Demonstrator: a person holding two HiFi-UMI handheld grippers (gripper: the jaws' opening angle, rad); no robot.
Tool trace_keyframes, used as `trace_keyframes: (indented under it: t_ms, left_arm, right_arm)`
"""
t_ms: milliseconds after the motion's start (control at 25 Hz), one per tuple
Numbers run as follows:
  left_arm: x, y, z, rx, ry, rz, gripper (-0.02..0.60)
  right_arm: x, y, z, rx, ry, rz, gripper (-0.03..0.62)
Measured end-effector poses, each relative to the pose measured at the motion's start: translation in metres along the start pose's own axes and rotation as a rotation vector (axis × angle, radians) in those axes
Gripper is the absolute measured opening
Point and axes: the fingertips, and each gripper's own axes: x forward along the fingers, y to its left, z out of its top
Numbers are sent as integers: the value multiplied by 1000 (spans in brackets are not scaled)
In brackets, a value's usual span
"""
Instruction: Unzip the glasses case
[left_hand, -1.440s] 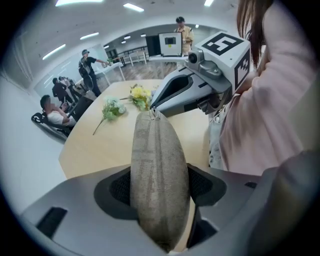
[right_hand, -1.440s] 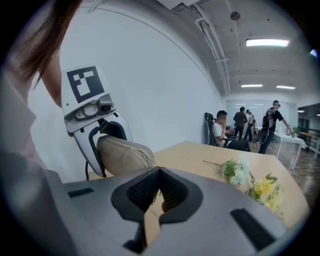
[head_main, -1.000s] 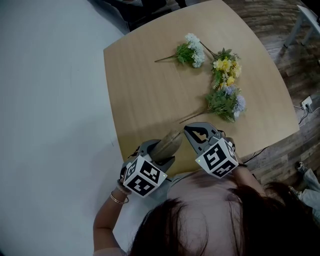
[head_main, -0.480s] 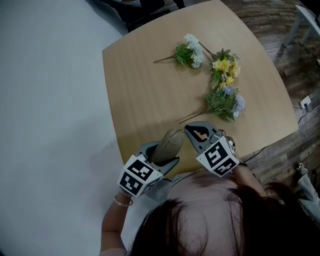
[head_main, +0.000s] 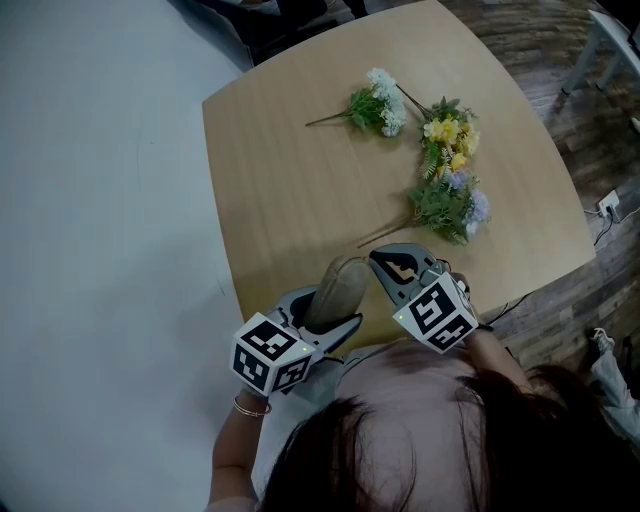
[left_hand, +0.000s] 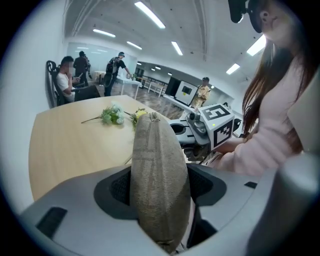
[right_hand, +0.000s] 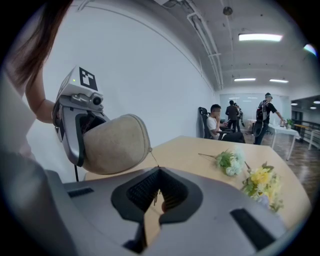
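The beige fabric glasses case (head_main: 337, 285) is held above the near edge of the wooden table (head_main: 285, 190). My left gripper (head_main: 330, 305) is shut on it, its two pads pressing the case's (left_hand: 160, 190) sides. My right gripper (head_main: 388, 263) sits just right of the case's far end. In the right gripper view the case (right_hand: 115, 145) hangs at the left in the left gripper (right_hand: 75, 120). A thin zipper pull cord (right_hand: 155, 161) runs from the case's tip into my right gripper (right_hand: 159, 172), whose jaws are shut on it.
Two bunches of artificial flowers lie on the table's far half, a green and white one (head_main: 380, 103) and a yellow and blue one (head_main: 450, 170). White floor lies left of the table, wood floor with a cable on the right. People sit and stand at desks far behind.
My left gripper has rolled: its marker cube swung left and down, and the case turned with it. The right gripper has stayed still.
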Motion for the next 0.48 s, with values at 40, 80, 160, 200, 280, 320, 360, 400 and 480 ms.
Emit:
trace_keyframes:
  t_ms: [40,80,160,200,280,320,360,400,480]
  left_arm:
    - [0,-1,1,-17,-13,-8,282]
    - [0,-1,1,-35,-25,-16,282]
    - [0,-1,3,-64,-47,-32,282]
    - [0,-1,3,-76,-57,-38,282]
    - [-1,0,4,-95,-73,-47,282]
    - [-1,0,4,-102,-79,-51,282]
    - [-1,0,4,-111,-85,-56,282]
    - [-1,0,4,-121,-92,-62,282]
    - [-1,-1,5,-140,-104,-74,282]
  right_arm:
    - [0,0,0,1,-1,0,14]
    - [0,0,0,2,-1,0,14]
    - [1,0,0,4,1,2,14]
    - [1,0,0,5,3,3,14]
    - [2,1,-1,10,6,6,14]
    - [2,2,-1,12,7,8,14]
    - [3,2,-2,12,8,8,14]
    - [3,2,-2,10,10,8,14]
    - [3,3,-2,8,12,9,14]
